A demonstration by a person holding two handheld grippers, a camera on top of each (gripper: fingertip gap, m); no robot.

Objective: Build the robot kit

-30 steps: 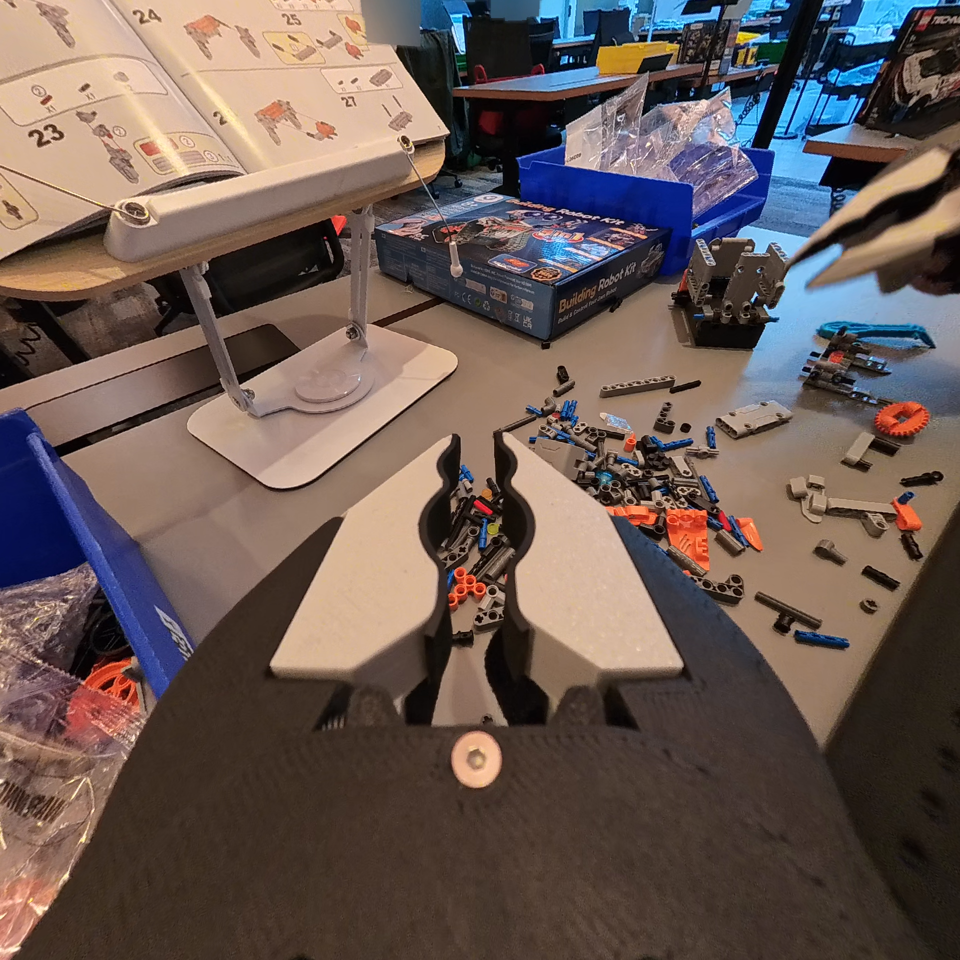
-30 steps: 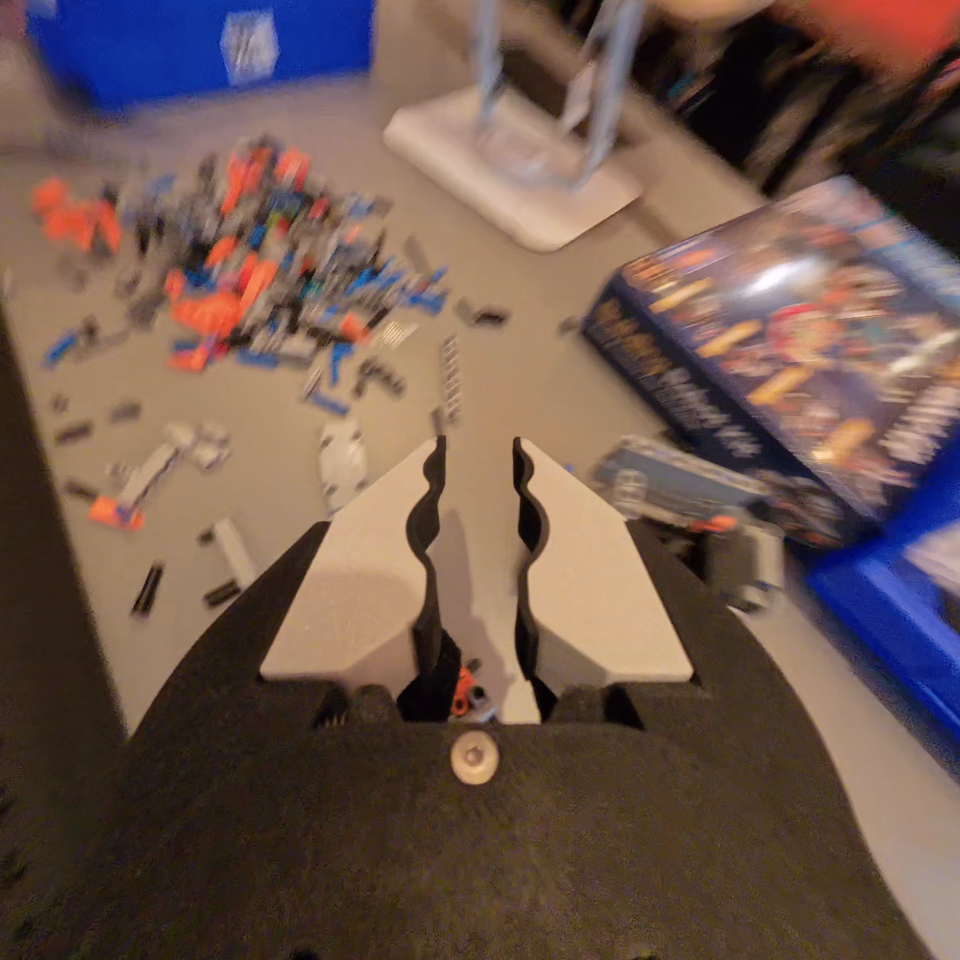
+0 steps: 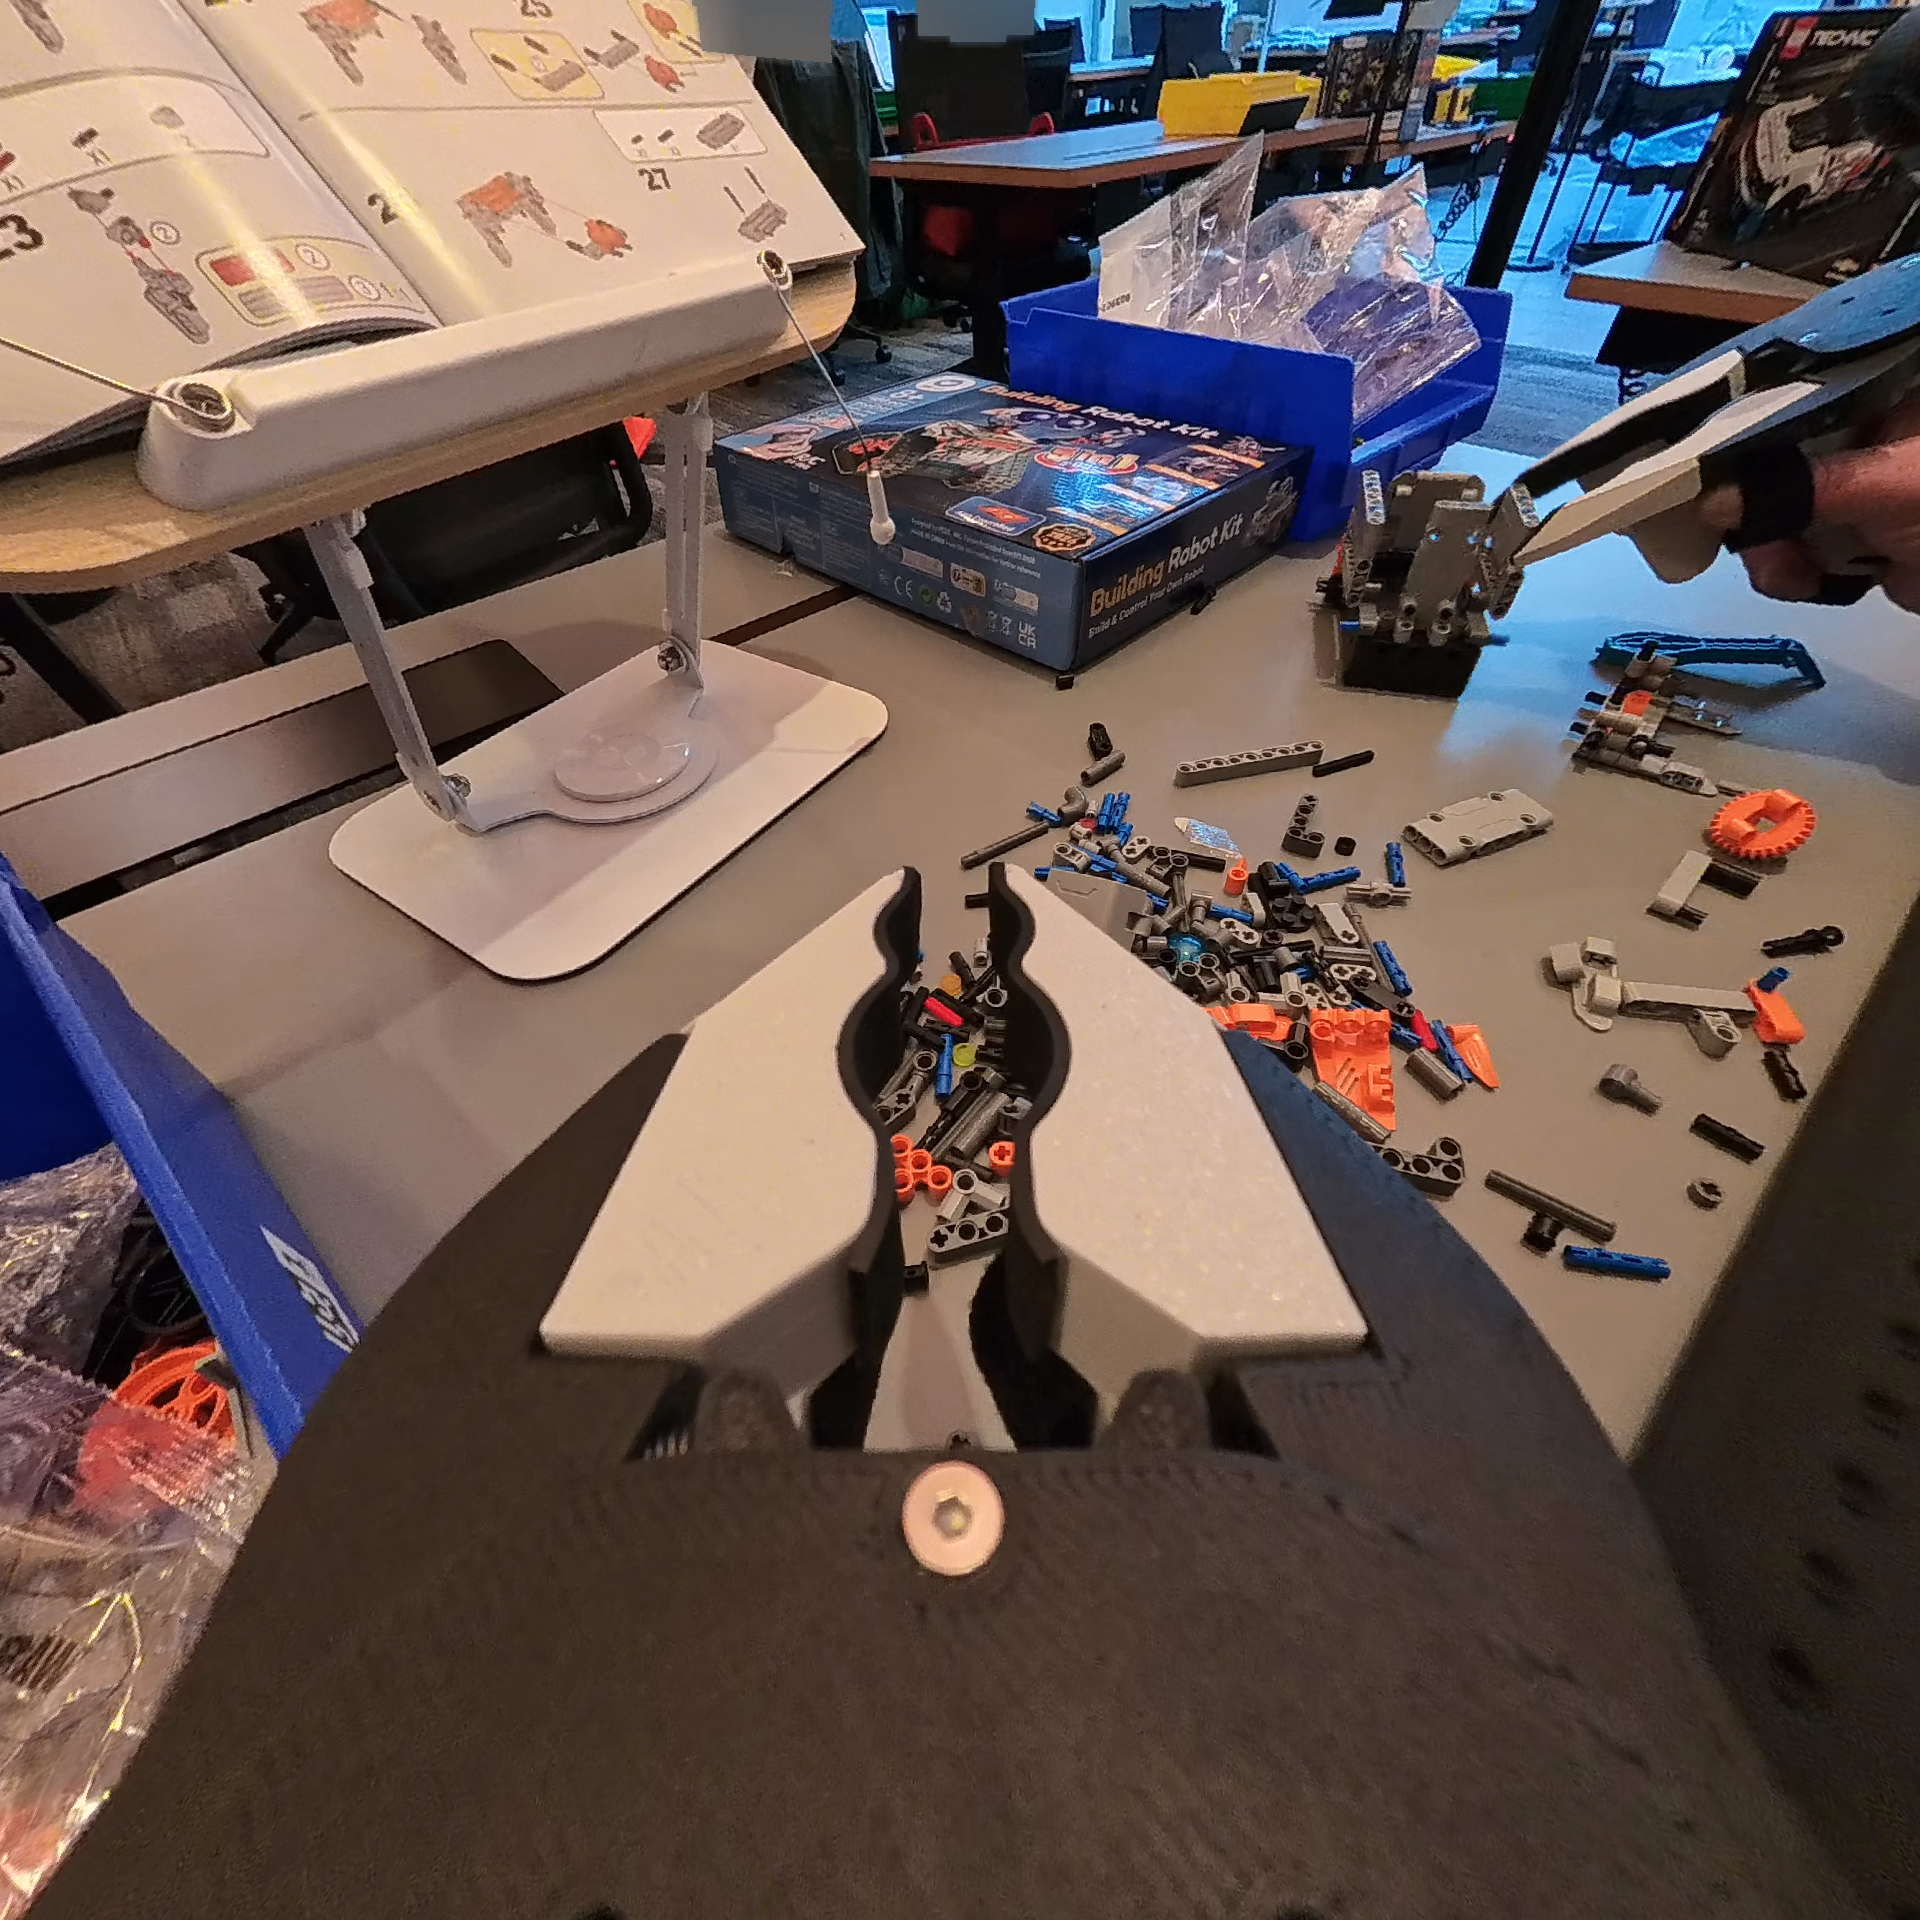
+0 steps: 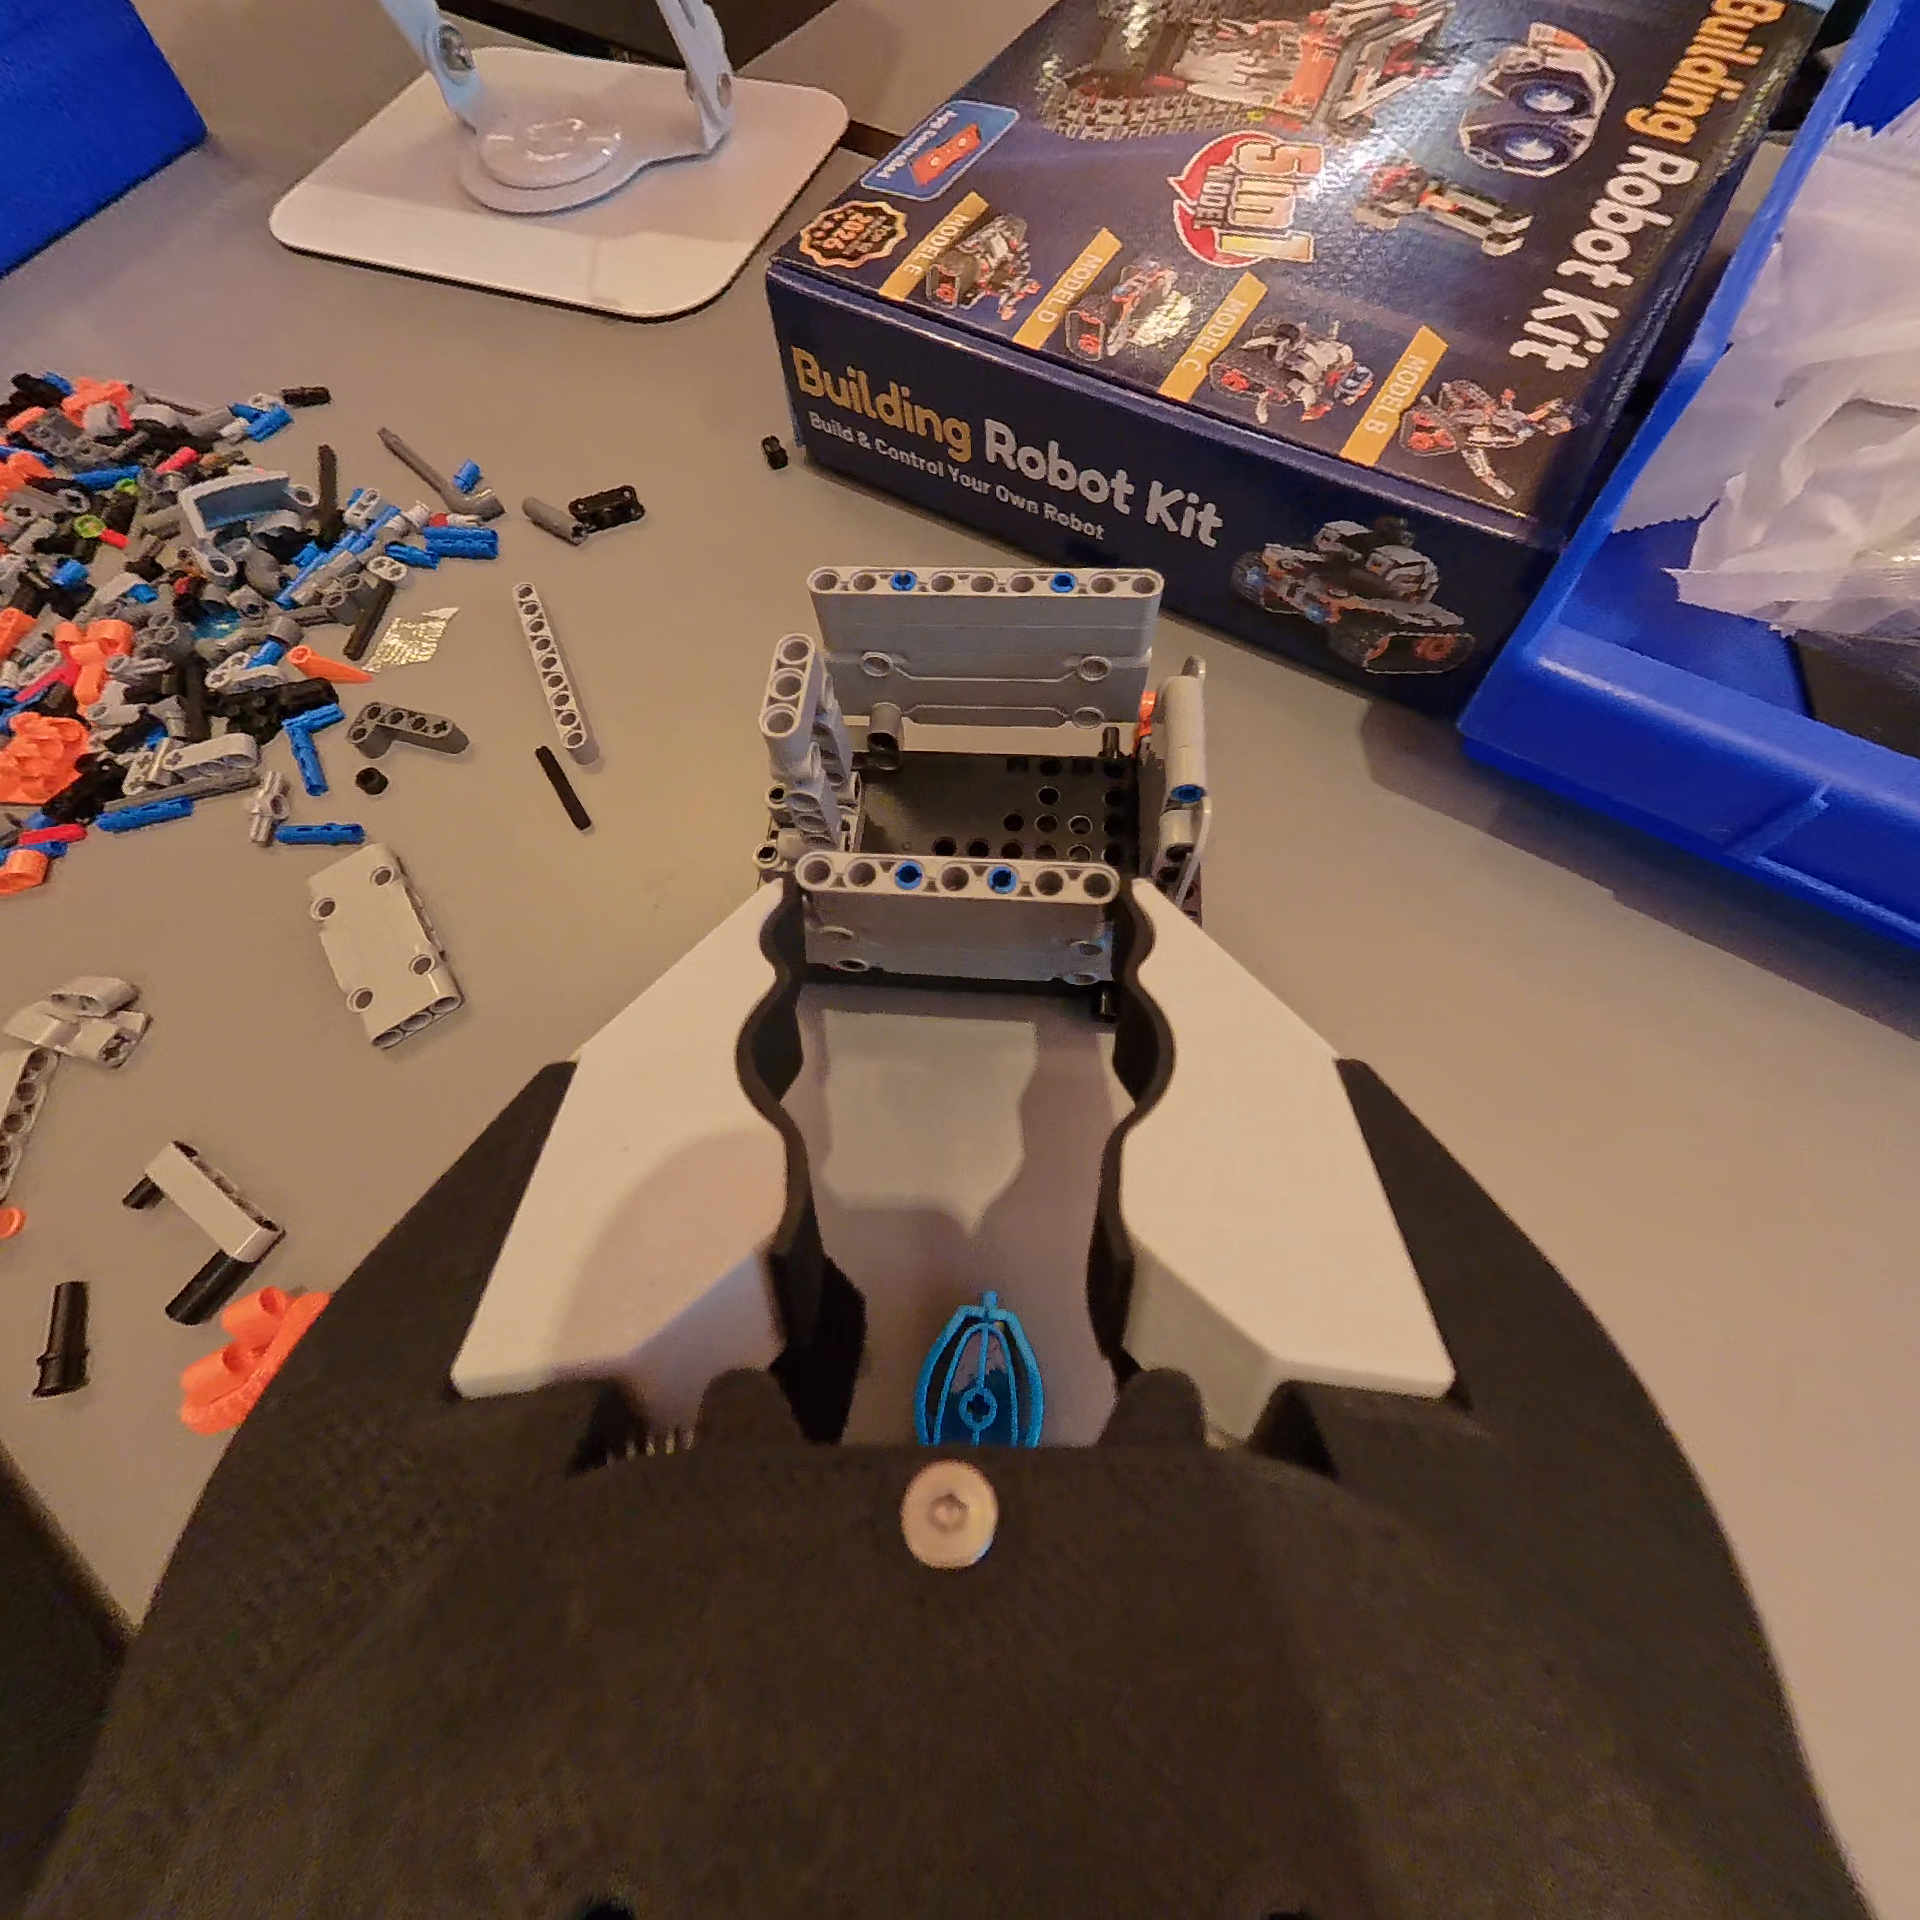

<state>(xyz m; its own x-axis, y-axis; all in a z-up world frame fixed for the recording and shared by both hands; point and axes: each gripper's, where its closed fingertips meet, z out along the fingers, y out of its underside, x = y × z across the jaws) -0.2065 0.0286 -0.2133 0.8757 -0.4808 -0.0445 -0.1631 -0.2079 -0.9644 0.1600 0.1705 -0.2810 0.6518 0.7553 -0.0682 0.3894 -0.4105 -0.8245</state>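
Bracketing the near grey panel of a half-built block model (image 4: 987,644), the right claw (image 4: 958,904) has its fingers spread wide, one tip at each end of the panel. The tips look right against it, but I cannot tell whether they press or only flank it. A small blue cage-shaped piece (image 4: 977,1371) lies on the grey table (image 4: 1455,1143) under the root of the fingers. The model stands on the table just near a dark blue kit box (image 4: 1195,312), with a blue bin (image 4: 1662,748) of crumpled bags to the right.

From the left wrist view, the right claw reaches in from the far right, sloping down to the model's top, with the person's hand (image 3: 1829,520) wrapped round its grip.

The left claw (image 3: 956,883) holds nothing. Its fingers stand a narrow gap apart, and it hovers above the near left edge of a heap of loose parts (image 3: 1247,956), pointing down and forward. Far left of it, a white stand (image 3: 623,810) carries an open booklet (image 3: 364,156). An orange gear (image 3: 1761,823) lies right of the heap.
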